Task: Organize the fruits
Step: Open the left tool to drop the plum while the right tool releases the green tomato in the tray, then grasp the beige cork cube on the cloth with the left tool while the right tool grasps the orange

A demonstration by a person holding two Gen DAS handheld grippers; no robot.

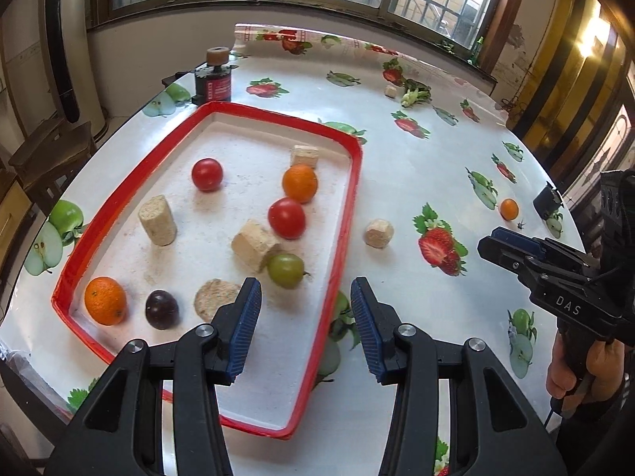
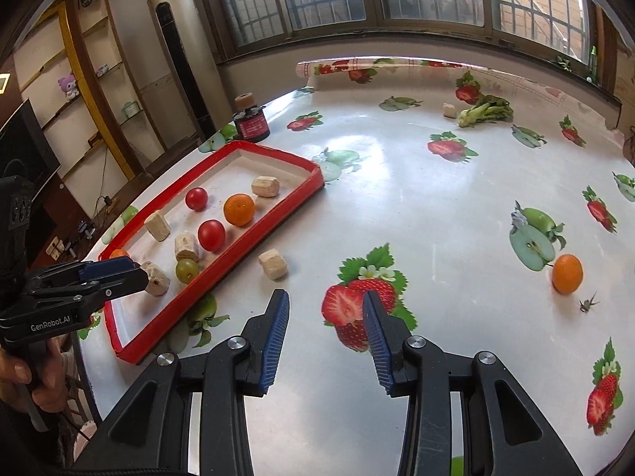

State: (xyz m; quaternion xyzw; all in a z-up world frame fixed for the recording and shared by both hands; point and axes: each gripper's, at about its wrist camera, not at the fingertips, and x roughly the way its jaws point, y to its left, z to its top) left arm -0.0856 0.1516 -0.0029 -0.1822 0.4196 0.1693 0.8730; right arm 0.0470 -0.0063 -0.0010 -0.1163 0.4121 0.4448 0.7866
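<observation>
A red-rimmed white tray (image 1: 349, 214) (image 2: 278, 214) lies on the table's left. In it are two red tomatoes (image 1: 207, 174) (image 1: 286, 218), two oranges (image 1: 300, 183) (image 1: 105, 300), a green grape (image 1: 285, 270), a dark plum (image 1: 162, 309) and several cork-like blocks (image 1: 157, 220). One small orange (image 2: 567, 273) (image 1: 509, 209) lies loose on the table to the right. My left gripper (image 1: 305, 297) is open and empty above the tray's near right edge. My right gripper (image 2: 325, 313) is open and empty over the tablecloth, left of the loose orange.
A cork block (image 1: 379, 232) (image 2: 273, 263) lies just outside the tray. A dark jar with a cork top (image 1: 213, 79) (image 2: 251, 121) stands behind the tray. A leafy green vegetable (image 2: 486, 110) and another small block (image 2: 449, 110) lie at the far side. A small stem (image 2: 587, 302) lies by the loose orange.
</observation>
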